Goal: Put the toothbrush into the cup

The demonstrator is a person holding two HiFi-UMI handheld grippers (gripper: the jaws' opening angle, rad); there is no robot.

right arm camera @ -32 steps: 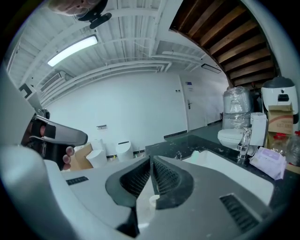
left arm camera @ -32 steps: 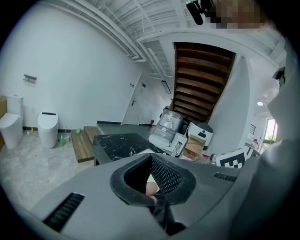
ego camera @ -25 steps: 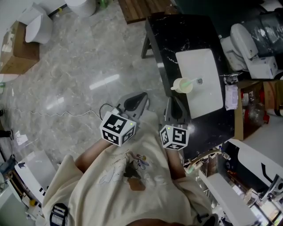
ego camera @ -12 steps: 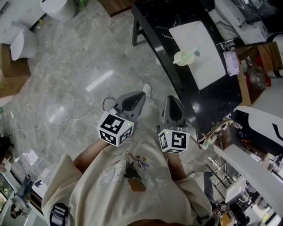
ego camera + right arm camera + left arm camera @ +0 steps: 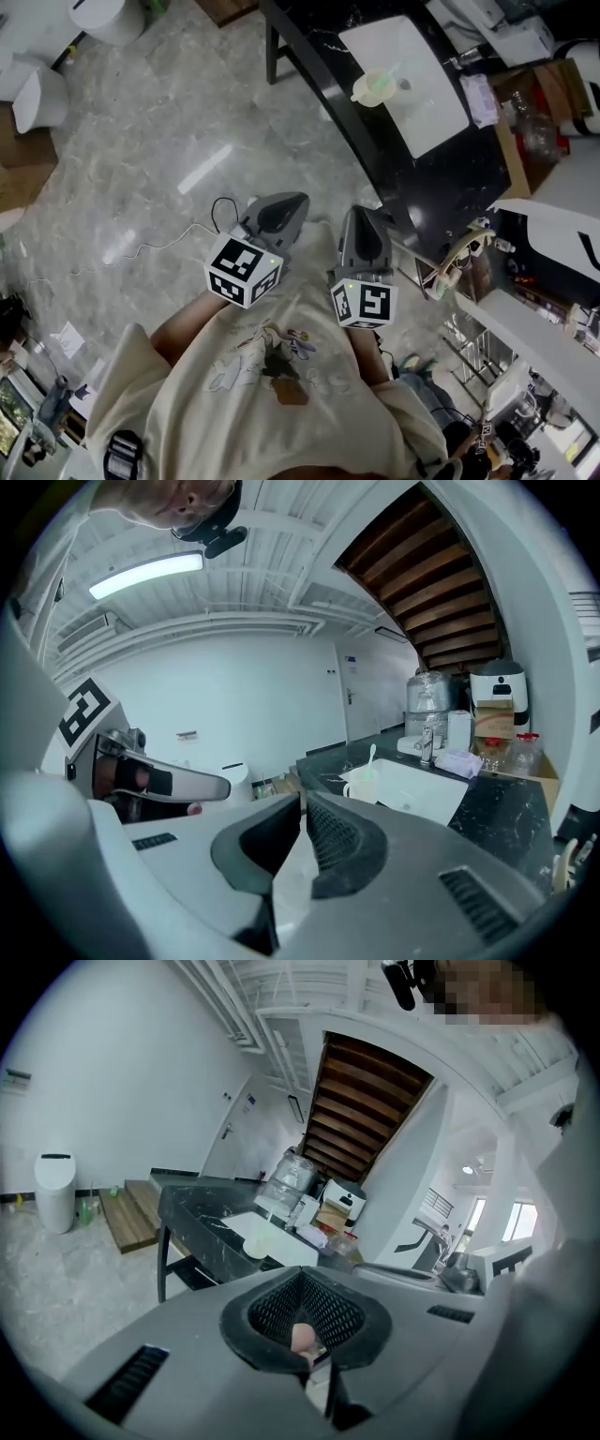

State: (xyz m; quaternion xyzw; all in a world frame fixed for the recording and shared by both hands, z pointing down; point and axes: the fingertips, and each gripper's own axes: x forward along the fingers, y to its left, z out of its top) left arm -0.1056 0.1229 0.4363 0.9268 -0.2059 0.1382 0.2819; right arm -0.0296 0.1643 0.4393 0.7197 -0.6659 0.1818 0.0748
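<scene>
Left tool (image 5: 296,201) and right tool (image 5: 360,214), both clenched and empty, hang at lower centre. At upper right, on the black tabletop (image 5: 441,187), the toothbrush (image 5: 396,83) already stands in the cup (image 5: 372,90). A careless swing there could topple it.

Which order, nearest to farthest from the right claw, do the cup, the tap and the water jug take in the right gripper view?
1. Cup: ahead of the right claw, at the near edge of the white basin.
2. Tap: behind the basin, further right.
3. Water jug: just behind the tap.
</scene>
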